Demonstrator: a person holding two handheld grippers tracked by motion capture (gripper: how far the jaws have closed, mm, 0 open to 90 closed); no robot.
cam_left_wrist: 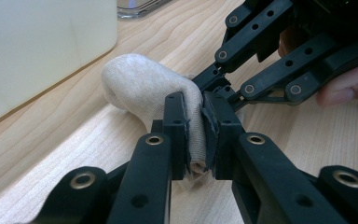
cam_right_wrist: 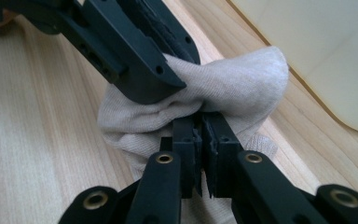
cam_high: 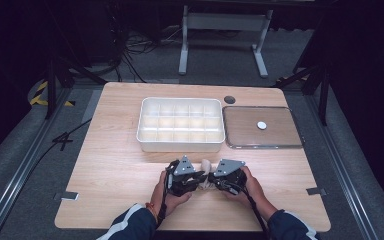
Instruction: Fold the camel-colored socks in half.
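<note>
Both hand-held grippers, left (cam_left_wrist: 196, 135) & right (cam_right_wrist: 201, 154), clamp the sock (cam_left_wrist: 140, 86); folding underway, divider box (cam_high: 181, 125) w/ nothing in it yet.

Left claw (cam_high: 201, 178) and right claw (cam_high: 211, 180) both clamped, tips meeting.

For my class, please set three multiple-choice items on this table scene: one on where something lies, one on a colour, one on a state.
1. Where is the clear lid?
A. on the white compartment box
B. right of the white compartment box
C. under the table

2. What colour is the cloth?
A. beige
B. red
C. blue

3. How are the left tongs?
A. wide open
B. lying unused
C. shut on the cloth

Answers: B, the lid lies flat beside the box; A, pale beige knit; C, cloth pinched between their jaws, as with the right tongs.
</note>
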